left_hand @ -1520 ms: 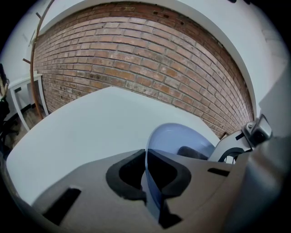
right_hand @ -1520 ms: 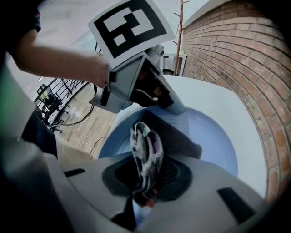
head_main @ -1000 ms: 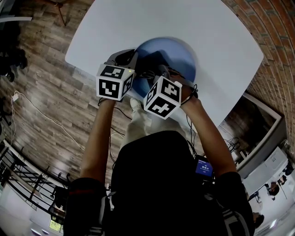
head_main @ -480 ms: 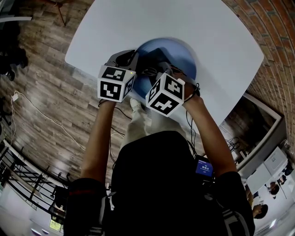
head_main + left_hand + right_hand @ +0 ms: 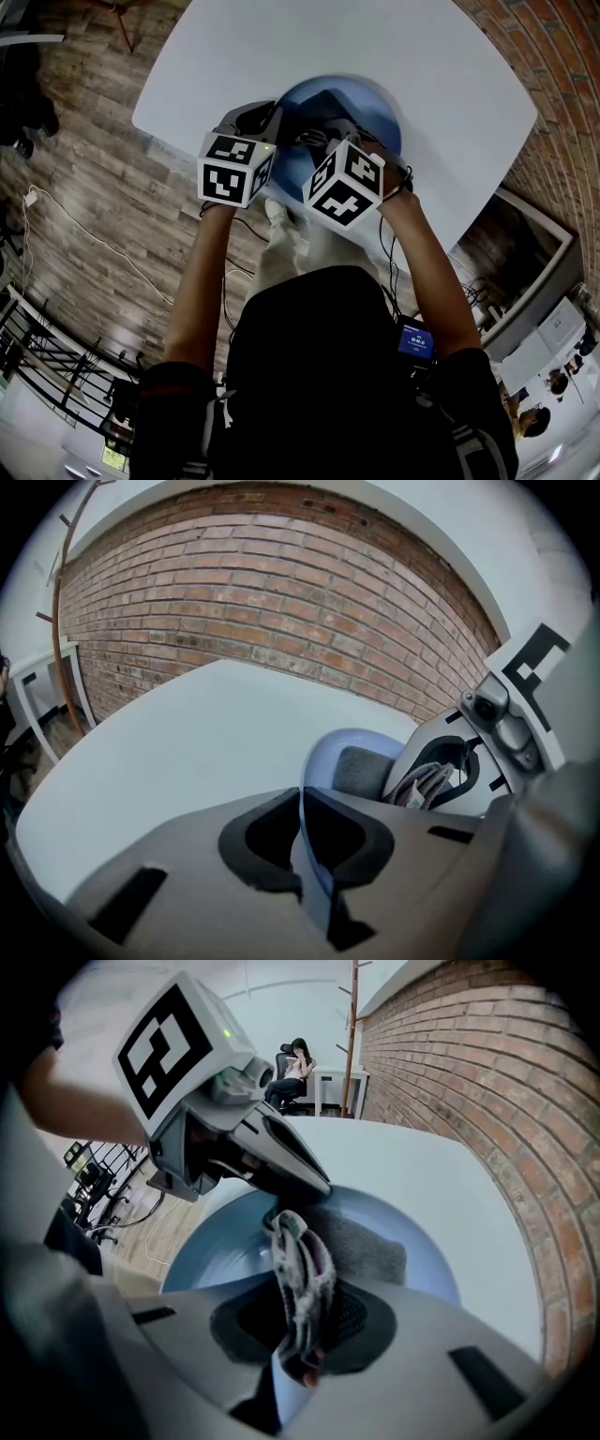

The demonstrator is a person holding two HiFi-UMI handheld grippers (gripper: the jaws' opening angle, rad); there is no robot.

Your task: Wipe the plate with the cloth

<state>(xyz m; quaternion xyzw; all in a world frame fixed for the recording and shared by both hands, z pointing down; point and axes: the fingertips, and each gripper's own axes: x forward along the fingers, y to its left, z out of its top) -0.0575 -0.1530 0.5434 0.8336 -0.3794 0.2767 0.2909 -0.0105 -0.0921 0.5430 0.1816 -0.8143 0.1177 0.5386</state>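
Evidently, step: wiping looked to be under way, with one tool steadying and the other rubbing.
Plate: the round pale-blue plate (image 5: 380, 117) sat on the white bench (image 5: 281, 47), near its front edge and just ahead of the person.
Left tongs: the left tongs (image 5: 302, 806) were closed down on the plate's near rim, which ran edge-on between the dark pads. This was probably so the plate could not slide or spin under the rubbing.
Right tongs: the right tongs (image 5: 302, 1312) were clamped tight on a bunched fold of the grey fabric cloth (image 5: 361, 1241), whose free part lay spread on the plate's inner face.
Why a fold: gripping it that way likely left a broad pad of fabric to drag across the surface.
Spacing: both tools were close together over the plate's near side.
Unclear: whether the plate was tipped or lifted off the bench could not be told.
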